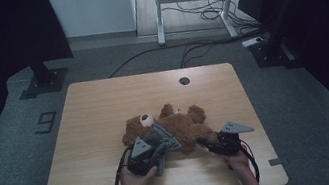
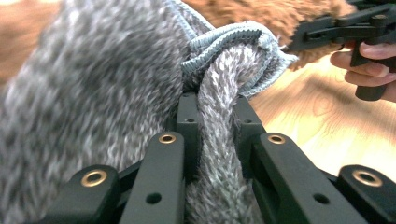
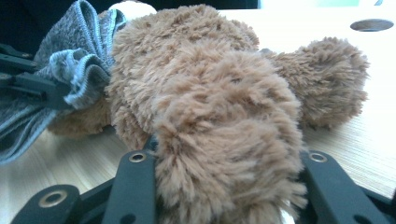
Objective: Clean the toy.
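The brown teddy bear [image 1: 178,125] lies on its back across the near middle of the wooden table [image 1: 99,108], head toward the left in the high view, and the person is working a grey knitted garment [image 1: 160,141] over it. The left gripper [image 1: 149,157] has its jaws clamped tight on a bunched fold of that knit; in the left gripper view the grey fabric [image 2: 219,140] runs straight up between the two black jaws, its pale ribbed hem [image 2: 233,42] looped over just beyond them. The right gripper [image 1: 207,142] is doing the steadying: in the right gripper view a fat plush limb [image 3: 229,154] fills the gap between the jaws, which pinch it from both sides, so the bear is pinned at its lower end while the cloth is handled at the upper. This looks like the dressing step itself, with the garment bunched near the bear's head and chest and not yet drawn down the body, though whether an arm is already through a sleeve cannot be told. The next move likely calls for the left gripper to draw the hem along the torso without losing the fold, while the right keeps its grip so the toy does not slide. There are no containers on the table; the only other feature is the round cable hole [image 1: 184,80] near the far edge.
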{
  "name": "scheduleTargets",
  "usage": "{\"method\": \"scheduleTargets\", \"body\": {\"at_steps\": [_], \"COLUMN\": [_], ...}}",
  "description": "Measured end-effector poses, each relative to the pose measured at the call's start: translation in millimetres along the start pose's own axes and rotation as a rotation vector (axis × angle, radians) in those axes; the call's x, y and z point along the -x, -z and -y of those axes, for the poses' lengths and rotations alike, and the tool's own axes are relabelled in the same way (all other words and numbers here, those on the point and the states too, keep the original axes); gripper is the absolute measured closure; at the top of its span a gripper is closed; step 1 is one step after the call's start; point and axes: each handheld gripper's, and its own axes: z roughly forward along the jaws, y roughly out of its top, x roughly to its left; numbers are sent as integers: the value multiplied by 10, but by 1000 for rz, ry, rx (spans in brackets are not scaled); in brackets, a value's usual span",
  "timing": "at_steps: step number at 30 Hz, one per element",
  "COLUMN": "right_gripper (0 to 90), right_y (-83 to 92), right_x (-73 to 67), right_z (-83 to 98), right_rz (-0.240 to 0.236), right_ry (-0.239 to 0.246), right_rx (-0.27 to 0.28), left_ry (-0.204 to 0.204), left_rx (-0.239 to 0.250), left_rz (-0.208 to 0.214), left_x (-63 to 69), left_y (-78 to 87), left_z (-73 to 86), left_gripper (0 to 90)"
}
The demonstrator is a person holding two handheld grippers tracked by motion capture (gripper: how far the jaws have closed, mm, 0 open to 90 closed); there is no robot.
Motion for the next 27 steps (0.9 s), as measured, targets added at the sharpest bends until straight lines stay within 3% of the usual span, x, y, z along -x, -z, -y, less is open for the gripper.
{"method": "scheduleTargets", "body": {"at_steps": [4,7,9,10,11,16,19,20,22,23,24,27], "right_gripper": [578,578,578,578,578,578,578,578,578,578,578,578], "right_y": [5,7,11,11,6,0,0,0,-1,-3,-3,-7], "right_x": [-6,2,23,23,21,20,16,16,16,19,19,23], "right_z": [0,3,8,8,12,15,19,19,21,22,22,25], "right_rz": [-2,0,-4,-4,-6,-10,-11,-11,-12,-14,-14,-16], "right_ry": [3,2,-6,-6,-7,-3,-2,-2,-1,-2,-2,-5], "right_rx": [-3,-1,-1,-1,0,2,1,1,1,1,1,2], "left_ry": [14,21,58,58,82,75,42,42,21,-5,-5,-29], "left_rx": [9,13,18,18,42,68,88,88,104,113,113,125], "left_rz": [-17,-56,-69,-69,-64,-57,-41,-41,-27,-15,-15,3], "left_x": [-73,-163,-301,-301,-357,-334,-220,-220,-132,-43,-43,96], "left_y": [126,237,351,351,425,485,445,445,389,321,321,164], "left_z": [40,70,130,130,173,157,-38,-38,-219,-400,-400,-640], "left_gripper": [772,771,770,770,769,770,770,770,770,770,770,770]}}
